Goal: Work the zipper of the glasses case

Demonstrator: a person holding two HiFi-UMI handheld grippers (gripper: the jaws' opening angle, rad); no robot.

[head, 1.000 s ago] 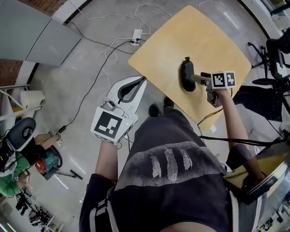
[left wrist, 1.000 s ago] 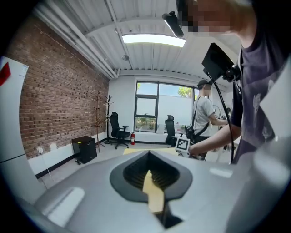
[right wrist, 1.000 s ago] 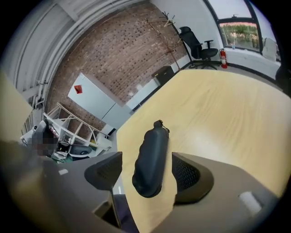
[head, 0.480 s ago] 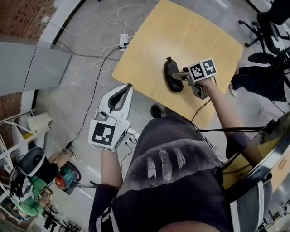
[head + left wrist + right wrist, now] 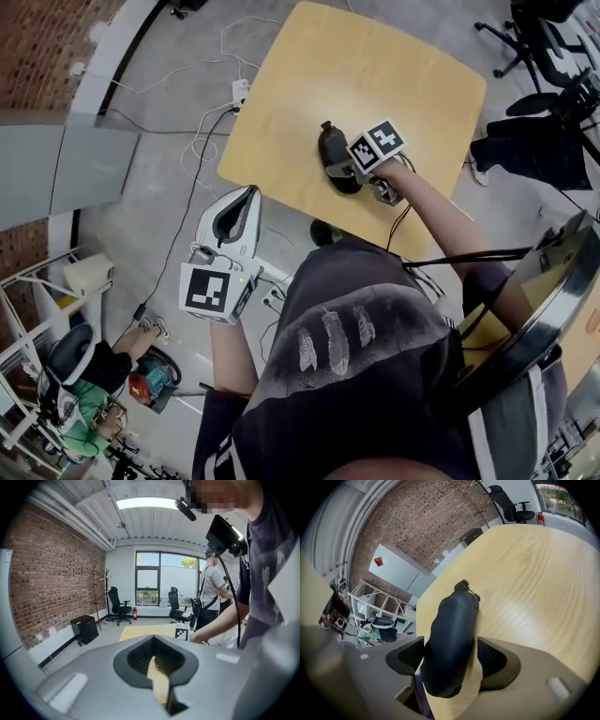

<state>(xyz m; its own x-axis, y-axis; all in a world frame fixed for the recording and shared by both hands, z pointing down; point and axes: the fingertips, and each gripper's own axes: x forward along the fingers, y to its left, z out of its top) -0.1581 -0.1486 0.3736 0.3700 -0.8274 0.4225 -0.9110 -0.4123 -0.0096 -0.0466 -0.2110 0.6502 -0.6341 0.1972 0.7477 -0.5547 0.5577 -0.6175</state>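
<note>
On the worktop (image 5: pixel 403 75) lies the glasses case (image 5: pixel 452 625), lengthwise between the right tongs (image 5: pixel 451 656), which are opening, a gap showing on one side; left tongs (image 5: pixel 157 660) hang shut, empty, beside the worktop.

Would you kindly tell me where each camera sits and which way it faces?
Head view: on the person's head, looking down at table and glasses case; torso, arms, left gripper, right gripper show.
Left gripper view: on the left gripper, facing across the room to windows; shut fingers, person's right arm show.
Right gripper view: on the right gripper, facing along the table; opening fingers flank the case.
Shared: the case, in head and right gripper views.
</note>
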